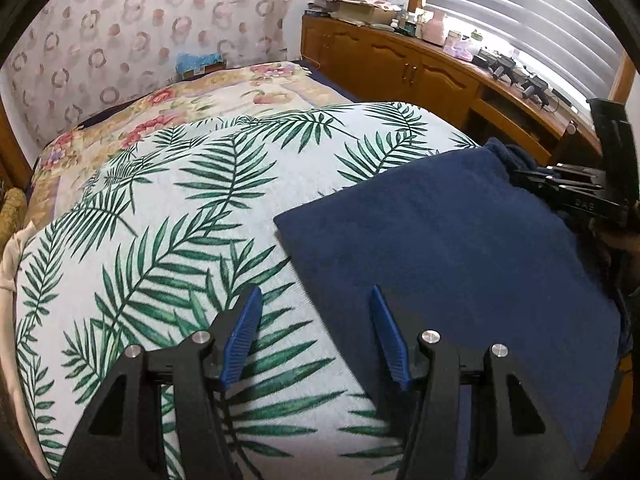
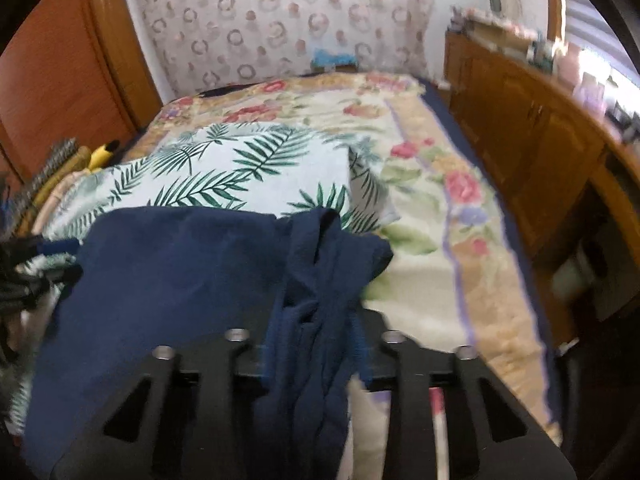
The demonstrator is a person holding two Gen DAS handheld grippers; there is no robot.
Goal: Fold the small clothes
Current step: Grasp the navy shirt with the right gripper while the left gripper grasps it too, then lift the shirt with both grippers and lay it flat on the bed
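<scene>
Navy garment (image 1: 440, 248): soft matt cloth, faintly napped; bunched folds seen at right gripper (image 2: 316, 344). Palm-print cover (image 1: 168, 208): matt woven cloth. Floral blanket (image 2: 432, 208) at 1 o'clock: fuzzy cloth. Left gripper (image 1: 316, 336): matt black plastic, ribbed blue pads (image 1: 244, 336), bright metal pins. Cabinets (image 1: 400, 60): glossy varnished wood.

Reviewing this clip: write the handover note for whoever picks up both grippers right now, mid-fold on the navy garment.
Left gripper: open, empty, hovering over the near left edge of the navy garment.
Right gripper: shut on the navy garment's bunched end, which looks slightly lifted; the right wrist view is blurred.
Garment lies partly flat on the palm-leaf cloth, over the floral bedspread.
Done: main panel looks smoothed and at least partly folded.
Left: bring the bunched end over, flatten, finish the fold. No other small clothes can be made out.
</scene>
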